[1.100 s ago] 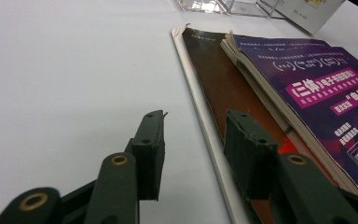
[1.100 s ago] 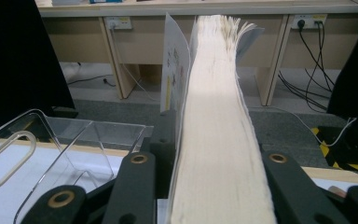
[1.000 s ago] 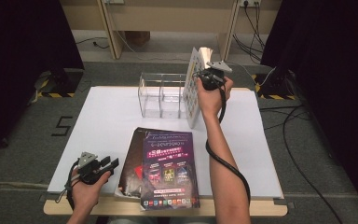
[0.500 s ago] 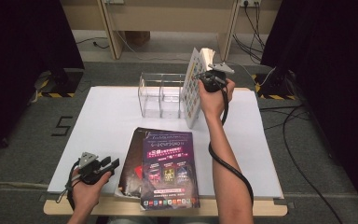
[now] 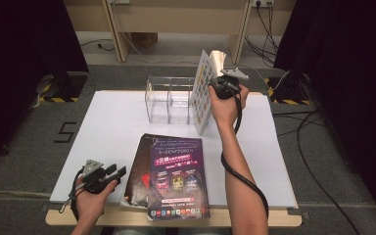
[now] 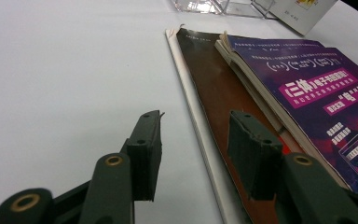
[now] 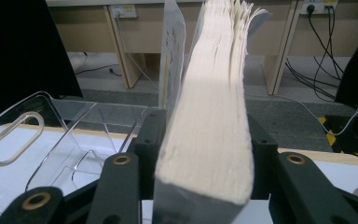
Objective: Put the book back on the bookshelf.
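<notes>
The right hand-held gripper (image 5: 214,84) clamps a thick white-covered book (image 5: 204,90) upright beside the clear acrylic divided rack (image 5: 169,99) at the far bench – I would keep it vertical while sliding it in; the left hand-held gripper (image 5: 115,174) rests wide open, near left.

Between my right tool's (image 7: 204,140) matt black plastic jaws I see a book (image 7: 209,121) of rough cream paper edges. Beside it, the organiser (image 5: 170,100) is clear glossy plastic. By my left tool (image 6: 200,144), a glossy purple cover (image 6: 307,88) lies on the matt white worktop (image 6: 65,70).
</notes>
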`<control>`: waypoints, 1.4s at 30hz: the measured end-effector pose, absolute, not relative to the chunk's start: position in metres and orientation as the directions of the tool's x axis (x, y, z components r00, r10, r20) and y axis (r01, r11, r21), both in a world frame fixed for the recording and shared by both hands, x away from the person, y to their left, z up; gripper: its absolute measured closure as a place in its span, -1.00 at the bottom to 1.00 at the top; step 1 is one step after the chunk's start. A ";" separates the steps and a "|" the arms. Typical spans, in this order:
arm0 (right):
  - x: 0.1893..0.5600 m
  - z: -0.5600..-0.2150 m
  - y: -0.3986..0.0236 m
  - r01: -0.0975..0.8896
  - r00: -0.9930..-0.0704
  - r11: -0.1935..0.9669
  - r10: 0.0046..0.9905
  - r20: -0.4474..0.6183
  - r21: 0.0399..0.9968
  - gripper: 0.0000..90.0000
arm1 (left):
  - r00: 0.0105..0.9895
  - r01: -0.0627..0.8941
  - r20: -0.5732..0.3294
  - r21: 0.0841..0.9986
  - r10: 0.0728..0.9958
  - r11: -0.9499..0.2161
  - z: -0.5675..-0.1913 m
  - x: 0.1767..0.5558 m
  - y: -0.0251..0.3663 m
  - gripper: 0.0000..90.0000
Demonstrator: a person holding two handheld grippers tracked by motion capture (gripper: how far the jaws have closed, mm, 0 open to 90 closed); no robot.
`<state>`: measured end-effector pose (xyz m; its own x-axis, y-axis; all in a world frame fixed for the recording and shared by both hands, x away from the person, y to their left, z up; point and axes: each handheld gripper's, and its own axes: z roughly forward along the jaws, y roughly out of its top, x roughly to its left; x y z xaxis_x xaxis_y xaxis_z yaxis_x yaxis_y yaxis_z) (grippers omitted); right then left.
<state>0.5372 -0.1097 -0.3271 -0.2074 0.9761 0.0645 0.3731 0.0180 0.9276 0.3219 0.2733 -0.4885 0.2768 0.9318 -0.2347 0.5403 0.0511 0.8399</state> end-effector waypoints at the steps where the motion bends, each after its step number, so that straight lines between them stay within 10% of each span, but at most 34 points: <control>1: 0.535 -0.327 -0.110 0.376 -0.210 0.014 0.975 0.070 0.927 0.31 | 0.277 0.540 -0.236 0.840 0.931 0.052 -0.488 0.322 0.273 0.19; 42: 0.486 -0.332 -0.119 0.420 -0.268 0.004 0.956 0.120 0.908 0.28 | 0.357 0.560 -0.274 0.828 0.893 0.030 -0.484 0.322 0.255 0.10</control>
